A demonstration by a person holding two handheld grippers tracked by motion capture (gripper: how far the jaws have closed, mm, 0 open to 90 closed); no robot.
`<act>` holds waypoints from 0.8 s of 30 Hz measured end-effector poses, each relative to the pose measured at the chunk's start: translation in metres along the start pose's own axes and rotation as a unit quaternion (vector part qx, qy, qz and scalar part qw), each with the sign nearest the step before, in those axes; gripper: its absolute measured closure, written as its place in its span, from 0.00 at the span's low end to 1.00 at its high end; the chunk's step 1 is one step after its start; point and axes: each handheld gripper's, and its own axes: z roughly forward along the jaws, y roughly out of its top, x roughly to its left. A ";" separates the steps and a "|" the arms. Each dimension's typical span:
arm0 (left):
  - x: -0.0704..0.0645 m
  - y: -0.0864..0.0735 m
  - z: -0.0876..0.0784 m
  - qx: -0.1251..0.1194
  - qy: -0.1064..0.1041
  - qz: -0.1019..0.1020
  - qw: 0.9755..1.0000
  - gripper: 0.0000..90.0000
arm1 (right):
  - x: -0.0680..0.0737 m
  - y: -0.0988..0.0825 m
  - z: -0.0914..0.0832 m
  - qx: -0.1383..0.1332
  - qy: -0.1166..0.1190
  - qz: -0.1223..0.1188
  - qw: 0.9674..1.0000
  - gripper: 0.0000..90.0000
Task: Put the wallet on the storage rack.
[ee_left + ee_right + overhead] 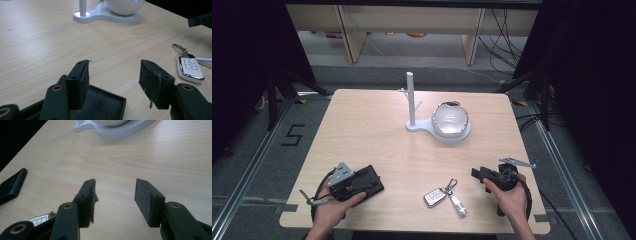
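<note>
A black leather wallet (373, 183) lies at the front left of the wooden table (377, 130). My left gripper (360, 181) rests over its near end, jaws open, with only the wallet (105, 105) below and bare wood ahead of my left gripper (113, 80). A white key fob (433, 196) with a key ring and metal keys (457, 200) lies at the front middle. My right gripper (478, 173) sits just right of it, pointing left, and stands open and empty in its own view (115, 197). The fob (40, 220) peeks out beside its left jaw.
A white stand (412, 100) with a post and short pegs rises at the table's back middle. Its base holds a silvery bowl (450, 119). The right gripper view has the wallet (12, 185) at far left. Dark frames and cables flank the table.
</note>
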 end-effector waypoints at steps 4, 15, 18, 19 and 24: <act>0.010 0.004 -0.014 0.020 0.009 0.013 1.000 0.44 | 0.006 0.004 -0.002 0.004 0.009 0.005 1.000 0.57; 0.050 0.029 0.008 0.108 -0.005 -0.009 0.994 0.41 | 0.009 0.012 -0.004 0.005 0.009 0.007 1.000 0.57; 0.060 0.034 0.019 0.156 -0.002 0.008 0.988 0.41 | 0.008 0.012 -0.005 0.000 0.007 -0.015 1.000 0.57; 0.063 0.037 0.021 0.173 -0.004 0.016 0.985 0.41 | 0.008 0.012 -0.004 -0.002 0.005 -0.019 1.000 0.57; 0.066 0.046 0.028 0.216 0.002 0.041 0.976 0.43 | 0.010 0.014 -0.006 0.010 0.005 -0.020 1.000 0.56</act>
